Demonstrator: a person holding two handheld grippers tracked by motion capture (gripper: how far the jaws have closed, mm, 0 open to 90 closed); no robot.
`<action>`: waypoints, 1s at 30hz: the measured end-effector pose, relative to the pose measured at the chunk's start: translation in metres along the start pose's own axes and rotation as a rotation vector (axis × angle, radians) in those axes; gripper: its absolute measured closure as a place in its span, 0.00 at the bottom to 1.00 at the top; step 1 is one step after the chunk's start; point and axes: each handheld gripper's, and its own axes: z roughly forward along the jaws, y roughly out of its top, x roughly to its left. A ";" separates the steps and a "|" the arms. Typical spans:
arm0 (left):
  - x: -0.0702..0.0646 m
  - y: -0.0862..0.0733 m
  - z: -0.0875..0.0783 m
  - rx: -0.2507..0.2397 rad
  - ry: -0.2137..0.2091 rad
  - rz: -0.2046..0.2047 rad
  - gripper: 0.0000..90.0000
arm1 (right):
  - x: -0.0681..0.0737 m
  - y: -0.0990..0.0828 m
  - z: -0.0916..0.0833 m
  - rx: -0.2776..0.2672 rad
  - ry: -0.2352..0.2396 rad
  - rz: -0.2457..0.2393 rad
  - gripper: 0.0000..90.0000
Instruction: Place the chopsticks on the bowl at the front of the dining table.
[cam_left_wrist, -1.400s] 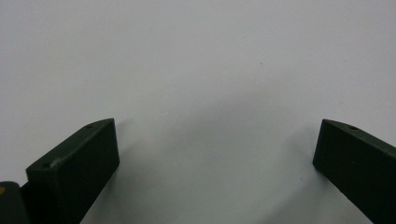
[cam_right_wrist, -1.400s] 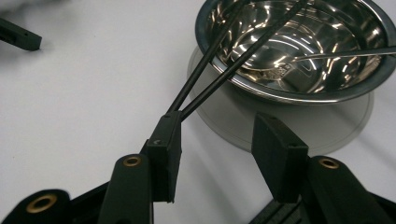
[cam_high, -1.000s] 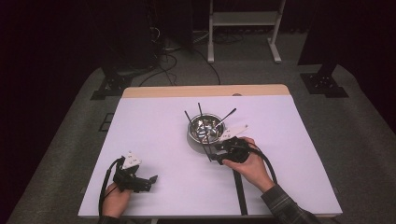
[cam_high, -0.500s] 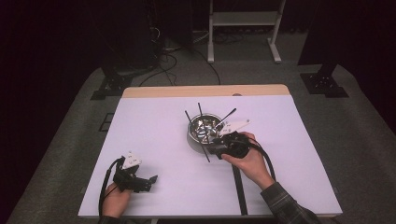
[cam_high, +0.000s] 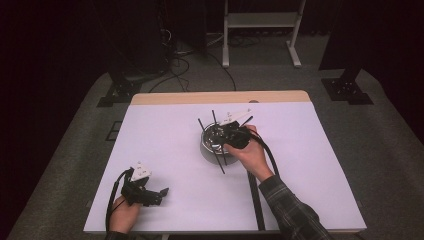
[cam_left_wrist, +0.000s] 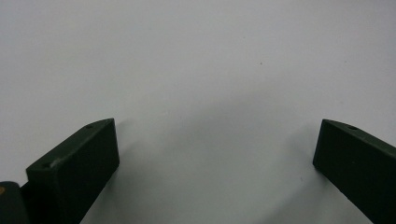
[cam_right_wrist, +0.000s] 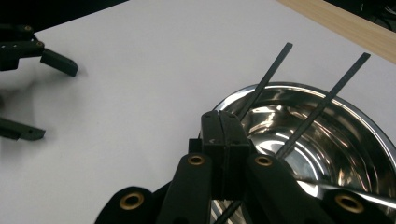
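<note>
Metal bowl (cam_high: 212, 145): one, on the white table (cam_high: 165, 140).

Thin black sticks (cam_high: 213, 119): three stand leaning in the bowl in the high view; a fourth slants down over its near rim onto the table.

Hand-held grippers: two, the left gripper (cam_high: 161, 192) and the right gripper (cam_high: 222, 137).

Tables: one.

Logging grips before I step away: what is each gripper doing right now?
Left gripper: open, holding nothing, over the white table.
Right gripper: shut at the steel bowl, apparently on a black stick.
</note>
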 end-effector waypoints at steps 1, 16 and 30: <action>0.000 0.000 0.000 0.000 0.000 -0.001 0.00 | -0.001 0.002 0.003 -0.001 -0.002 0.005 1.00; 0.000 0.000 0.000 0.001 -0.003 -0.004 0.00 | -0.014 0.020 0.047 0.056 -0.012 0.047 1.00; 0.000 0.000 0.000 -0.001 -0.002 -0.004 0.00 | -0.022 0.017 0.055 0.087 -0.039 0.048 1.00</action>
